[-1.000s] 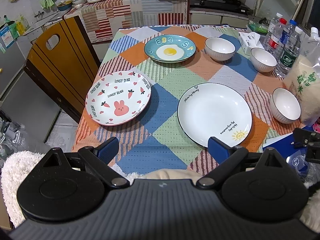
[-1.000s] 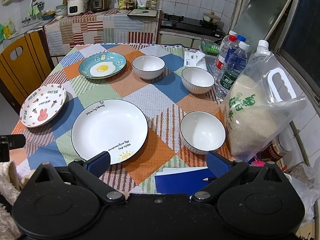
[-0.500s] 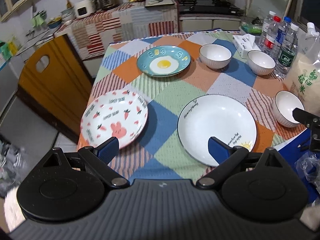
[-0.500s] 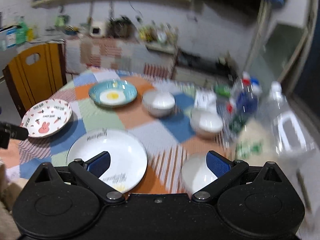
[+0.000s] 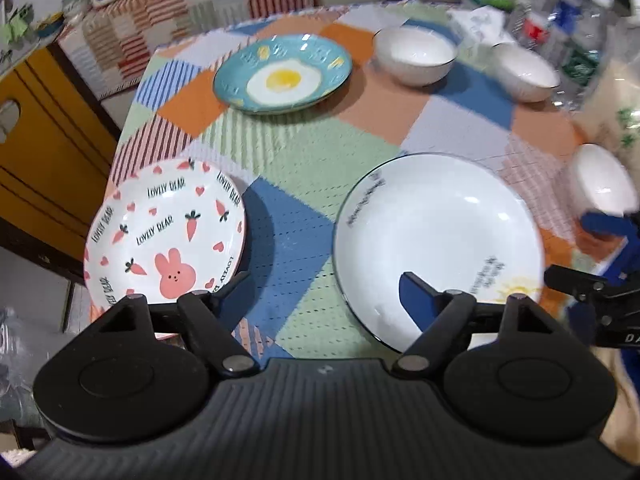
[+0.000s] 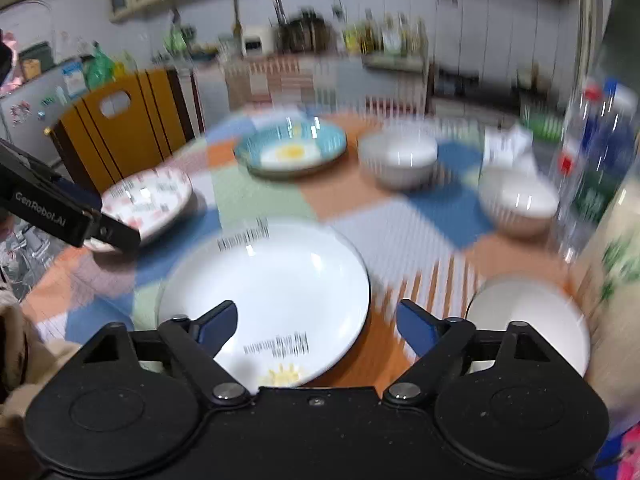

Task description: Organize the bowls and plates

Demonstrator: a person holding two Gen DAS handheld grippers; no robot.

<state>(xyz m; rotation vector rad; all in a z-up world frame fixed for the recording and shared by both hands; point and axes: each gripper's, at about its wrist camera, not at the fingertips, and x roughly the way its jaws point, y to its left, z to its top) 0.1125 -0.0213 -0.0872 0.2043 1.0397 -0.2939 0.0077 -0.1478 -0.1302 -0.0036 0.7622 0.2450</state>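
1. At the lower left of the left wrist view, the pink rabbit plate (image 5: 164, 236) lies near the corner of the patchwork tablecloth (image 5: 304, 148).
2. The left gripper (image 5: 320, 292) hovers over the cloth between the rabbit plate and the large white plate (image 5: 438, 240); its jaws have just been closing but stand apart with nothing between them.
3. At upper centre sits the blue egg plate (image 5: 282, 74), with two white bowls (image 5: 414, 54) to its right.
4. At the right edge, a third bowl (image 5: 602, 180) is just beside the rice bag (image 5: 618, 92).
5. In the blurred right wrist view, the right gripper (image 6: 316, 326) has also been closing, yet it grips nothing above the white plate's right rim.
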